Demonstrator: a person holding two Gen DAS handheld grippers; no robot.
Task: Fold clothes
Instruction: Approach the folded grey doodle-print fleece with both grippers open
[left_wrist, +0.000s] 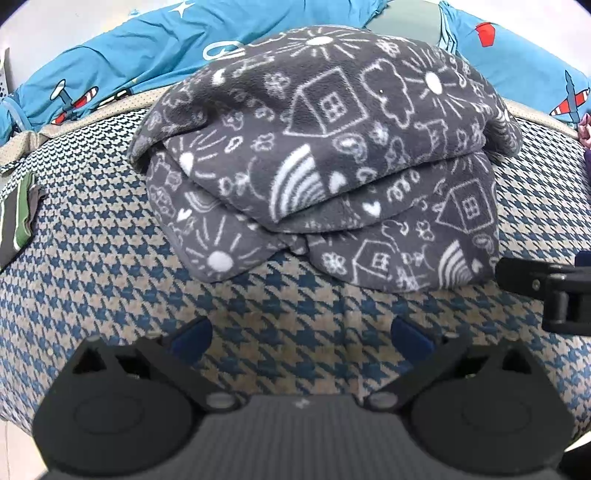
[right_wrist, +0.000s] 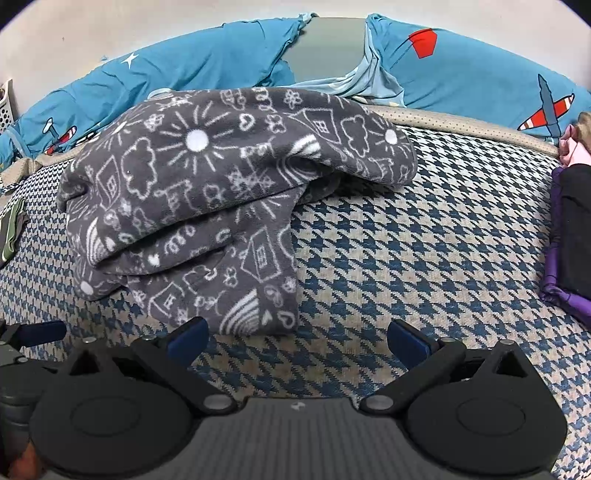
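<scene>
A grey fleece garment (left_wrist: 325, 155) with white doodles of houses, suns and rainbows lies folded in a thick stack on the houndstooth bed cover (left_wrist: 110, 280). It also shows in the right wrist view (right_wrist: 207, 206), left of centre. My left gripper (left_wrist: 301, 338) is open and empty, just short of the garment's near edge. My right gripper (right_wrist: 297, 338) is open and empty, its left fingertip (right_wrist: 188, 338) close to the garment's near right corner. The right gripper's finger (left_wrist: 546, 280) shows at the right edge of the left wrist view.
Blue pillows with airplane prints (right_wrist: 498, 77) line the back against the wall. A dark green and black garment (left_wrist: 16, 218) lies at the left. A purple and black cloth pile (right_wrist: 570, 236) lies at the right, with a pink item (right_wrist: 572, 147) behind it.
</scene>
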